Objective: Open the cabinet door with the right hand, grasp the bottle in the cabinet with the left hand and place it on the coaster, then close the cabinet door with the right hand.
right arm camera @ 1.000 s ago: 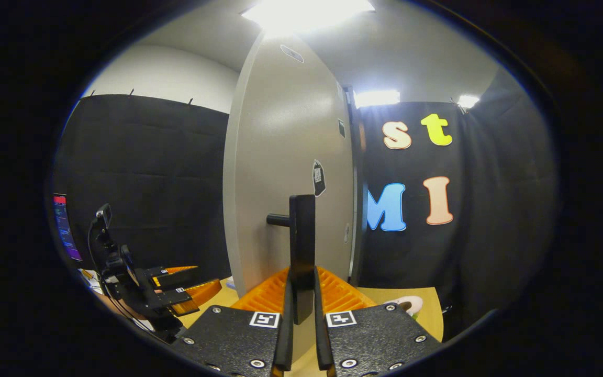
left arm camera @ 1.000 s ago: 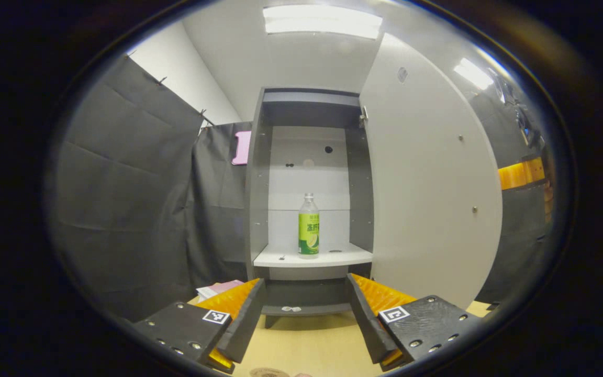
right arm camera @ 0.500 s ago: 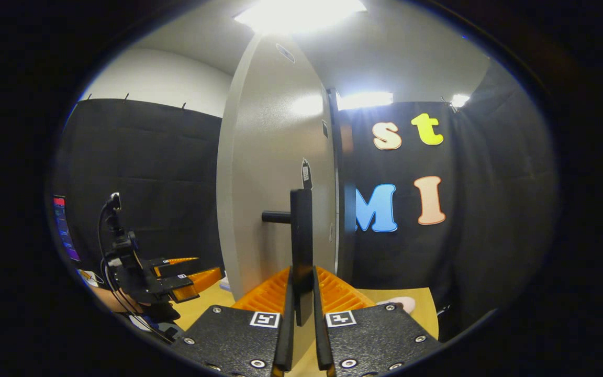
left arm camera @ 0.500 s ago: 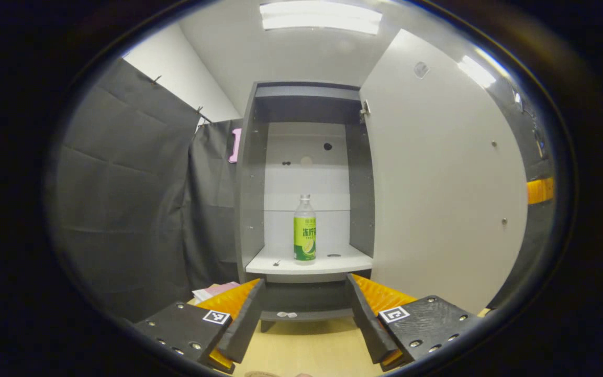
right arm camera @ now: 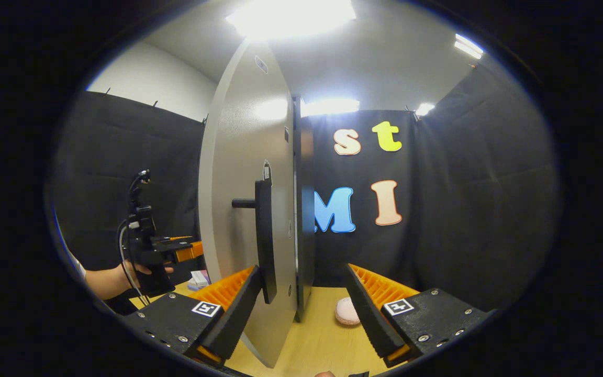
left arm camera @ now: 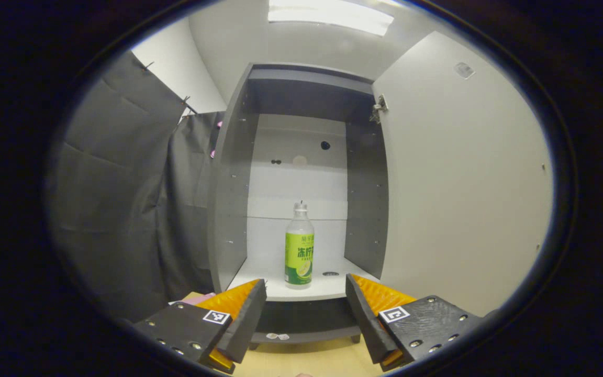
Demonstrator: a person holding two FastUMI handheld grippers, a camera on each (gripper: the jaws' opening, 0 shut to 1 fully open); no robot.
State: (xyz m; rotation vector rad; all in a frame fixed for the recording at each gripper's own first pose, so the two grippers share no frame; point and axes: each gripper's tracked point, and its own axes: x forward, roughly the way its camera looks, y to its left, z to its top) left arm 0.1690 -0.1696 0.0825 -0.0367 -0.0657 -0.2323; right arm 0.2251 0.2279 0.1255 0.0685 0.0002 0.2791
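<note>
A clear bottle point(left arm camera: 299, 246) with a green label stands upright on the white shelf point(left arm camera: 306, 287) inside the open grey cabinet point(left arm camera: 228, 199). My left gripper point(left arm camera: 306, 309) is open, just short of the shelf's front edge, with the bottle ahead between its fingers. The white door point(right arm camera: 238, 209) stands wide open, edge-on in the right gripper view. Its dark bar handle point(right arm camera: 264, 235) lies close to the inner side of one finger of my right gripper point(right arm camera: 301, 309), which is open and holds nothing. A pink round coaster point(right arm camera: 347, 311) lies on the wooden table point(right arm camera: 322, 340).
The open door point(left arm camera: 464, 199) forms a wall along the right in the left gripper view. A hand point(right arm camera: 118, 272) holds the left gripper point(right arm camera: 189, 248) beyond the door. Black cloth walls surround the booth. Some pink papers point(left arm camera: 189, 300) lie on the table left of the cabinet.
My right gripper has opened and let go of the door handle. The door has swung wider. My left gripper has moved closer to the cabinet shelf and the bottle.
</note>
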